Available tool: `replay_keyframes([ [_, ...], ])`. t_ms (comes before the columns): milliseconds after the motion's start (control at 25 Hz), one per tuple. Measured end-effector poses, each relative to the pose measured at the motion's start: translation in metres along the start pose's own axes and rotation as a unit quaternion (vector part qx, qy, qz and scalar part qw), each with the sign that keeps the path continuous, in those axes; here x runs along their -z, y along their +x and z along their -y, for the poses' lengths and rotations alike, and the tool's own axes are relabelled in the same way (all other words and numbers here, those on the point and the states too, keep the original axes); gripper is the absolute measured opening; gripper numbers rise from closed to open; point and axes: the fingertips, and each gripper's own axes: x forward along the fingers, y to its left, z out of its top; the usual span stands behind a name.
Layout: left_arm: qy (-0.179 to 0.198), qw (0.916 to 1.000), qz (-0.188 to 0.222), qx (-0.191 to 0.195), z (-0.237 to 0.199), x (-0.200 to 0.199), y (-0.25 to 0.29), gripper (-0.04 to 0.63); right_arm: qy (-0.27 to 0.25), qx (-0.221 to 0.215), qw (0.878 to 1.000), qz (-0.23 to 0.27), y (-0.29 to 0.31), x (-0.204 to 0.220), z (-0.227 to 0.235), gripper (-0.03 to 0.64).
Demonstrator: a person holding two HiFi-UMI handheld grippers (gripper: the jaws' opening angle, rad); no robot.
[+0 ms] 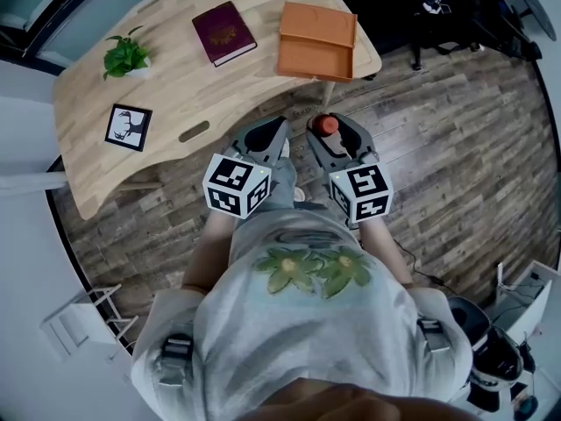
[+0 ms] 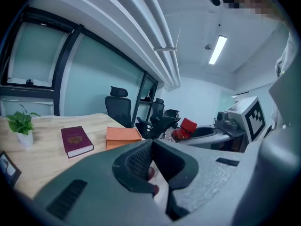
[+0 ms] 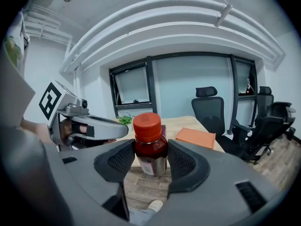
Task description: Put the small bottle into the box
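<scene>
While the person stands back from the pale wooden worktop [image 1: 175, 95], the right gripper [image 3: 151, 158] is clamped on the small red-capped bottle of dark red liquid [image 3: 150, 147]. It holds the bottle upright, well short of the flat orange box [image 1: 316, 60], probably to keep it from tipping on the way. Equally far from the box, the left gripper [image 2: 152, 149] has its jaws pressed together on nothing and looks idle.

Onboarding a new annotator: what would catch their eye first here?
The red-capped small bottle stands out first. It is upright and clamped between the jaws of the right gripper, above the floor in front of the person. Next comes the orange box at the right end of the wooden table in the head view. The left gripper is shut and empty.
</scene>
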Motion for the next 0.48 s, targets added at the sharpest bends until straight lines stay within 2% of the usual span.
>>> replay_keyframes([
  [480, -0.008, 1.0, 0.002, 0.004, -0.067, -0.035, 0.054, 0.008, -0.004, 0.005, 1.0, 0.0, 0.073, -0.039, 0.042, 0.216],
])
